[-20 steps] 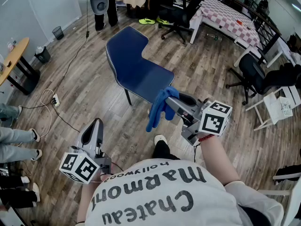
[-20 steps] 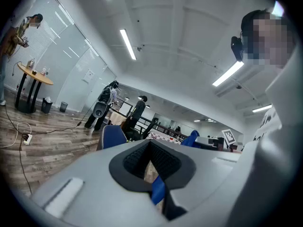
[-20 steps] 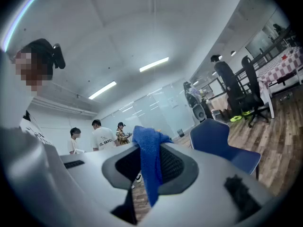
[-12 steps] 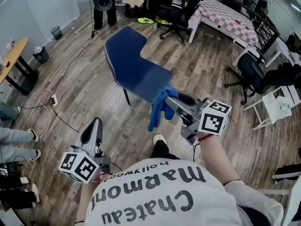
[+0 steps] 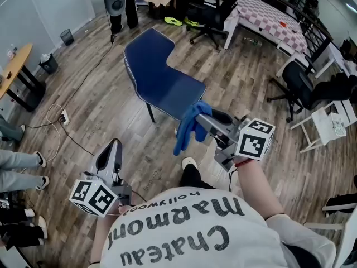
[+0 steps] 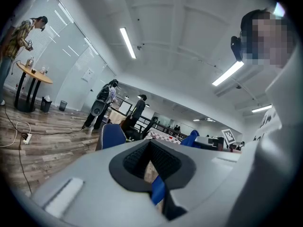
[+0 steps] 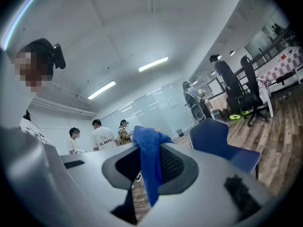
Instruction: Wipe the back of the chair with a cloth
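A blue chair (image 5: 159, 80) stands on the wood floor ahead of me, its back (image 5: 145, 54) at the far left and its seat toward me. My right gripper (image 5: 205, 121) is shut on a blue cloth (image 5: 188, 128), which hangs down just at the seat's near edge. In the right gripper view the cloth (image 7: 149, 157) drapes between the jaws, with the chair (image 7: 218, 141) to the right. My left gripper (image 5: 113, 149) is held low at the left, away from the chair, shut and holding nothing. From the left gripper view the chair (image 6: 111, 135) shows small and far.
A power strip and cable (image 5: 58, 121) lie on the floor at left. Black office chairs (image 5: 209, 15) and a checkered table (image 5: 270, 18) stand behind the blue chair. Another office chair (image 5: 304, 91) and a white stand (image 5: 329, 124) are at right. People's feet (image 5: 22, 166) show at left.
Almost nothing: both grippers and the cloth keep their places, and the view has shifted only slightly.
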A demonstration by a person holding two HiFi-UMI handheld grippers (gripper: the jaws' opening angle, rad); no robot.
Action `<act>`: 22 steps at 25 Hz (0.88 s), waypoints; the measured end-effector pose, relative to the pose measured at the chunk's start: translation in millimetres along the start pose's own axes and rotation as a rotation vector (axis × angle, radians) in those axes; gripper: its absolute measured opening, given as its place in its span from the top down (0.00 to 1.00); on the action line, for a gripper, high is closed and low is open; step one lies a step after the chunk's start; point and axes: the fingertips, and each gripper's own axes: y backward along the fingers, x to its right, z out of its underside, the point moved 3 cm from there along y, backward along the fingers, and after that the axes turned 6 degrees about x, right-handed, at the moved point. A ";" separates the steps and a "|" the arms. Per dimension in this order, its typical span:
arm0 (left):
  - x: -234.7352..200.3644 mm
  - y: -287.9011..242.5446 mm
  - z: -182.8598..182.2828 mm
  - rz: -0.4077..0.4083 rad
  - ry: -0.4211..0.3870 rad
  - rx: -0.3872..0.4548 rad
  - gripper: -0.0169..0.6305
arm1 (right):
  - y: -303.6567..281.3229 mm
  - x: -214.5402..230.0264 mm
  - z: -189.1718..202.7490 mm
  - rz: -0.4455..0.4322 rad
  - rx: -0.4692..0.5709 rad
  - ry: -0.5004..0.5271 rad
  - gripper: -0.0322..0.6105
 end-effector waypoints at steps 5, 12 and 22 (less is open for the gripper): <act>-1.2 -3.6 4.2 -0.012 0.002 -0.018 0.96 | 0.7 6.2 1.4 -0.003 0.006 -0.013 0.81; -3.4 -41.2 8.4 -0.033 0.005 -0.039 0.96 | -6.7 44.4 -11.4 -0.009 -0.004 -0.033 0.81; -12.1 -130.7 9.9 -0.044 0.033 -0.023 0.96 | -33.8 131.6 -48.3 -0.033 -0.028 -0.040 0.81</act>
